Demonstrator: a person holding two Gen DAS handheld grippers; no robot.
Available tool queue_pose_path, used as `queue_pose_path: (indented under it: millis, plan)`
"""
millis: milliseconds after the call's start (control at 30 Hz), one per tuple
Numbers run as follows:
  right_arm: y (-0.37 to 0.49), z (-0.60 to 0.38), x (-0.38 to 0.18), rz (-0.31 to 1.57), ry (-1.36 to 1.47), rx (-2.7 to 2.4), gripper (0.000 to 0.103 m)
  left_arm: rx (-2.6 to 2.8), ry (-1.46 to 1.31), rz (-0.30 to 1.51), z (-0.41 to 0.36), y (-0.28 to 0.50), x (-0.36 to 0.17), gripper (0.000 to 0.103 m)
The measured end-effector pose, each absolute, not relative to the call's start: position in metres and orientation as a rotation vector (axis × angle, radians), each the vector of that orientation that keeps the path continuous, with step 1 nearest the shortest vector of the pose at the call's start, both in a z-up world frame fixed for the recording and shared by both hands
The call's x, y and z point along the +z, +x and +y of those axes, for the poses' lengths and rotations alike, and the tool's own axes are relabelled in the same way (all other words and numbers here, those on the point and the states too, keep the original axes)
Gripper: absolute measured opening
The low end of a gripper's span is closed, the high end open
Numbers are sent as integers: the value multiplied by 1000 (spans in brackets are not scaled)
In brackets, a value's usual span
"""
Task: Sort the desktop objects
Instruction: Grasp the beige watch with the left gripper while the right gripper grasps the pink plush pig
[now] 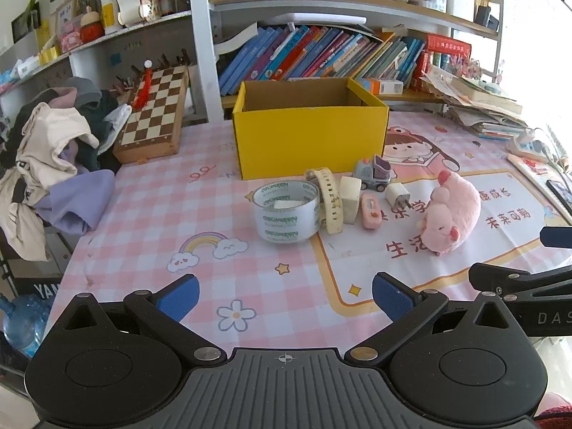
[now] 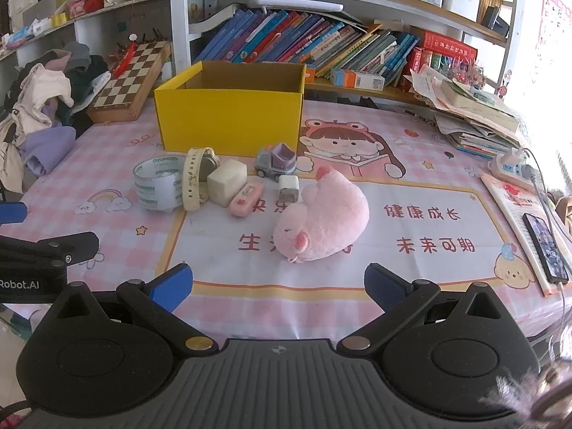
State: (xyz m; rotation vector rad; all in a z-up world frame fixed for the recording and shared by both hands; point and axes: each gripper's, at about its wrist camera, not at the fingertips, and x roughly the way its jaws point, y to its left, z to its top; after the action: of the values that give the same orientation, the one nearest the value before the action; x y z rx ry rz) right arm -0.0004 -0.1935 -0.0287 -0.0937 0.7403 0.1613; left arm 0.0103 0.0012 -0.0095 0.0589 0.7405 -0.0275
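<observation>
An open yellow box [image 1: 309, 139] [image 2: 228, 121] stands at the back of the desk. In front of it lie a clear tape roll [image 1: 286, 214] [image 2: 157, 186], a cream watch [image 1: 330, 202] [image 2: 195, 178], a white block [image 1: 350, 198] [image 2: 227, 182], a pink case [image 1: 370, 211] [image 2: 246, 198], a white charger plug [image 1: 395, 195] [image 2: 288, 187], a toy truck [image 1: 373, 173] [image 2: 276, 161] and a pink plush pig [image 1: 452, 216] [image 2: 321, 220]. My left gripper [image 1: 285, 295] is open near the desk's front, well short of the tape. My right gripper [image 2: 278, 286] is open just before the plush.
A heap of clothes [image 1: 53, 157] and a chessboard [image 1: 153, 114] lie at the left. Stacked papers [image 2: 475, 114], a power strip [image 2: 514, 166] and a phone [image 2: 545, 246] sit at the right. Bookshelves [image 2: 304, 43] rise behind the box.
</observation>
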Motion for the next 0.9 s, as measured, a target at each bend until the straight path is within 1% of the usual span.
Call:
queue_pose_path:
  millis: [167,233,400,900]
  plan:
    - [11,-195,-33,760,-93,160,103,-22,60,751,0,17,-12,103]
    - [17,-196,-34,763,-94,160,101,-16,51,753,1,21,-13,103]
    - [34,-197,-38,781,-91,153,100,-2,29,762,4,31,-17,103]
    - [92,-198,-51,854,-108,147,100,22,6,797,7,74,-29,103]
